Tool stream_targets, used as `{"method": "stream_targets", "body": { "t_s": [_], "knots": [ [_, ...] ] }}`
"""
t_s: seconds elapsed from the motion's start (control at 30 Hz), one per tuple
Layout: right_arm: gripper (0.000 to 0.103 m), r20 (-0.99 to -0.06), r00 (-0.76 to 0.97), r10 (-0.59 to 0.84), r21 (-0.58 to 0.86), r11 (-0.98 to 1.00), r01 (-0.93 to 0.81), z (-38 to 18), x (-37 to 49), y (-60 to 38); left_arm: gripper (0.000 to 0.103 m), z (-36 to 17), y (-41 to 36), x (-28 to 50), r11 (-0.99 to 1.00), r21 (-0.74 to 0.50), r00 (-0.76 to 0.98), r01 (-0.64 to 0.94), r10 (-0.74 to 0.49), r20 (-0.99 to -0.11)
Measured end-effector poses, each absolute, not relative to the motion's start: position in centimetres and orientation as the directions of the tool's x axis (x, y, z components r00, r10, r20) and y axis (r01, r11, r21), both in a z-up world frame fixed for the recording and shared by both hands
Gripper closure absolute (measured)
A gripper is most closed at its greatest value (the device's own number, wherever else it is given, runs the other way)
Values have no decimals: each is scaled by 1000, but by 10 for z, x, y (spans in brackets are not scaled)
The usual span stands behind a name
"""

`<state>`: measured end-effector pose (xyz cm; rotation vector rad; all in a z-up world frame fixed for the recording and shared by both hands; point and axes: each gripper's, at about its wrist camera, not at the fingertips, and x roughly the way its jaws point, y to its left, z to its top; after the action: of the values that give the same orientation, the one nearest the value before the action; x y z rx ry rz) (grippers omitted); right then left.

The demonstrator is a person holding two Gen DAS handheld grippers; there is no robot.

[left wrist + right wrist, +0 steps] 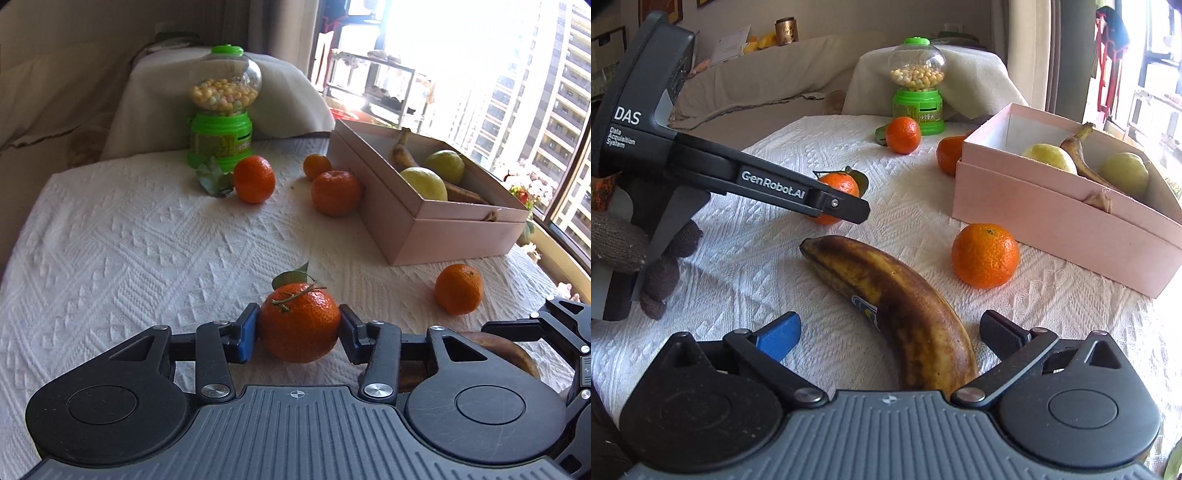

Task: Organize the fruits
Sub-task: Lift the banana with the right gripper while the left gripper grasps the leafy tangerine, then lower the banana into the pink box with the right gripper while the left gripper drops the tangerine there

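Our left gripper (298, 332) pinches the stemmed tangerine (299, 323) on the tablecloth (129, 229), pads touching both flanks. Our right gripper (888, 332) stands spread astride the brown banana (897, 306), whose long axis runs forward-left from the fingers. The pink box (436, 229) lies ahead-right of the tangerine, with open cloth between; we judge its near wall must be cleared.

Black handheld left gripper (846, 210), side of its body: "DAS", beneath it in small print "Data Acquisition System". Same gripper, along the finger arm: "GenRobot.AI". Green plastic candy dispenser with clear globe (917, 92), yellow base label: small characters, unreadable. Blue sticker on brown-spotted overripe banana (897, 310): illegible.
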<state>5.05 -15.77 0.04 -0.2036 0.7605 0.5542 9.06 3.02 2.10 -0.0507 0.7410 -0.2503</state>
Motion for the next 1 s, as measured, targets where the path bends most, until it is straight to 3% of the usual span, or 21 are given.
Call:
{"method": "stream_targets", "body": {
  "t_s": [0.13,0.2,0.27,0.37,0.53,0.73,0.8,0.87,1.0],
  "knots": [
    [0,-710,571,413,26,825,-564,3,56,-157,52,29,50,75,976,-141,712,164,-216,-668],
    [7,-706,577,410,14,823,-568,5,59,-155,52,33,55,71,975,-150,713,164,-222,-665],
    [32,-700,590,401,8,831,-556,10,65,-154,52,36,57,69,972,-165,713,167,-234,-661],
    [49,-703,583,407,93,866,-491,17,79,-163,52,36,55,66,964,-191,708,187,-267,-654],
    [50,-697,598,396,135,892,-432,14,83,-179,52,25,35,63,945,-200,655,260,-325,-682],
    [50,-685,636,355,41,891,-453,8,73,-170,52,20,19,58,949,-143,663,282,-301,-685],
    [53,-680,650,340,17,893,-450,8,73,-164,52,20,22,58,947,-157,661,279,-308,-685],
    [64,-676,654,340,-1,887,-462,8,68,-160,52,20,23,58,948,-160,660,275,-307,-686],
    [66,-667,671,325,-44,881,-470,10,58,-156,52,21,21,58,951,-148,660,272,-296,-691]
  ]
}}
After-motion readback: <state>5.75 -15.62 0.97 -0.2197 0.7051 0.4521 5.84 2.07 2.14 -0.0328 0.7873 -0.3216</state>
